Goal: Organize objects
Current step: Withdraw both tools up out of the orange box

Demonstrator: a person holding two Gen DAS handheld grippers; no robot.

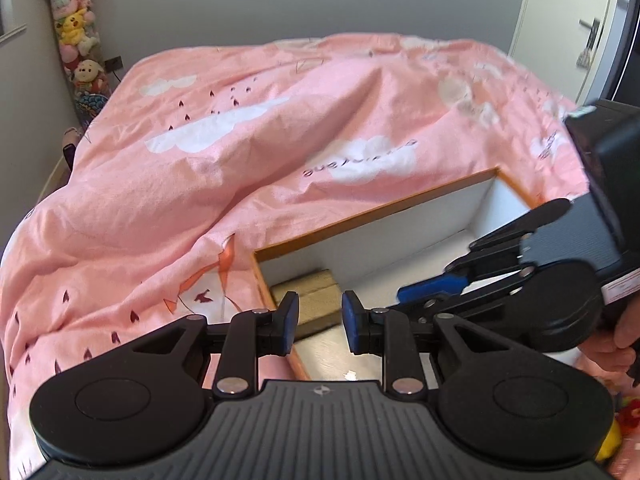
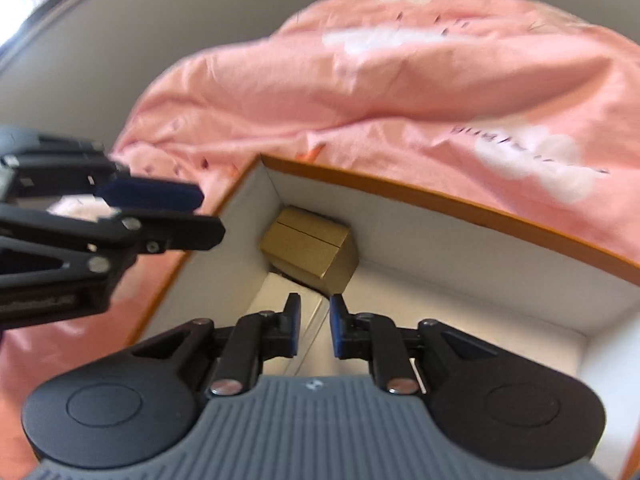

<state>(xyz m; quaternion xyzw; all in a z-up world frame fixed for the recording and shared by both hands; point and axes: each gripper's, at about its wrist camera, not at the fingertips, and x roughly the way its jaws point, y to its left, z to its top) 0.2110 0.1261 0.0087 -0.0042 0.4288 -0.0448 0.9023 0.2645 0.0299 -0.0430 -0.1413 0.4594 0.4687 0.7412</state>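
Note:
A white storage box with an orange rim (image 1: pixel 372 210) (image 2: pixel 460 200) lies open on a pink bed. A small gold carton (image 1: pixel 310 300) (image 2: pixel 312 250) sits in its far left corner, leaning on a flat white item (image 2: pixel 280 292) on the box floor. My left gripper (image 1: pixel 320 322) is open and empty over the box's left edge, just short of the gold carton. My right gripper (image 2: pixel 315 326) is open and empty inside the box, just before the carton. It shows from the side in the left wrist view (image 1: pixel 448 280). The left gripper enters the right wrist view (image 2: pixel 160 208).
A pink duvet with white clouds (image 1: pixel 260 132) (image 2: pixel 380 80) covers the bed around the box. A tall tube of plush toys (image 1: pixel 76 40) stands in the far left corner. A white door (image 1: pixel 576 28) is at the far right. A yellow and red object (image 1: pixel 616 428) sits bottom right.

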